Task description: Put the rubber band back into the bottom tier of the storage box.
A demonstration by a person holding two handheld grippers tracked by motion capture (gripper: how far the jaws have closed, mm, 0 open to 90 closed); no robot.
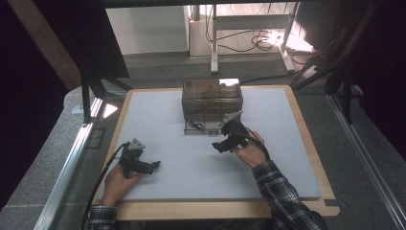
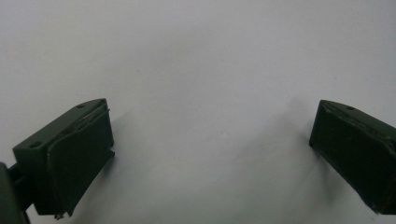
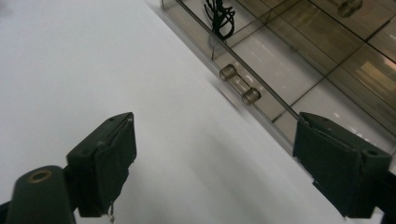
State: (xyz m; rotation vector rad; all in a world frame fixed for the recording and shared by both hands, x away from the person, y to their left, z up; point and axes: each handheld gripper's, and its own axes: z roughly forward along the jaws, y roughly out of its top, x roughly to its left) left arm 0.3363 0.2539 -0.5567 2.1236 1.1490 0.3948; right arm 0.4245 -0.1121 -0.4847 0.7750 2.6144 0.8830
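Mat: a pale grey sheet (image 1: pixel 191 163) covers the wooden tabletop, and all the work sits on it.
Left gripper: the left gripper (image 1: pixel 154 166) is low over the near-left part of the mat, in a hand (image 1: pixel 117 181) coming in from the bottom edge. In the left gripper view its jaws stand wide apart with nothing but bare mat between them. It is well apart from the box.
Drawer box: a clear smoky plastic drawer box (image 1: pixel 212 98) stands at the middle of the far side of the mat. Its bottom drawer (image 1: pixel 203 127) appears pulled out toward the person, with a tangle of black cord (image 3: pixel 220 17) lying inside.
Drawer handle: a small clear cylindrical drawer handle (image 3: pixel 240 84) sticks out from the drawer front, seen in the right gripper view just ahead of the jaws.
Right gripper: the right gripper (image 1: pixel 218 146) is just beside the drawer front, near-right of it, jaws spread wide and holding nothing.
Step in hand: my guess is the right gripper is working this drawer, either closing on the handle or reaching in for the cord.
Doing it well: line the jaws square on the handle, one each side, before closing; the knob is short and slick-looking, so a skewed pinch may slide off. The box looks light and could skid; the idle left gripper could brace it.
In the way: the drawer's clear front wall stands between the jaws and the cord. Off the table lie cables and a desk frame (image 1: pixel 249 28), well clear.
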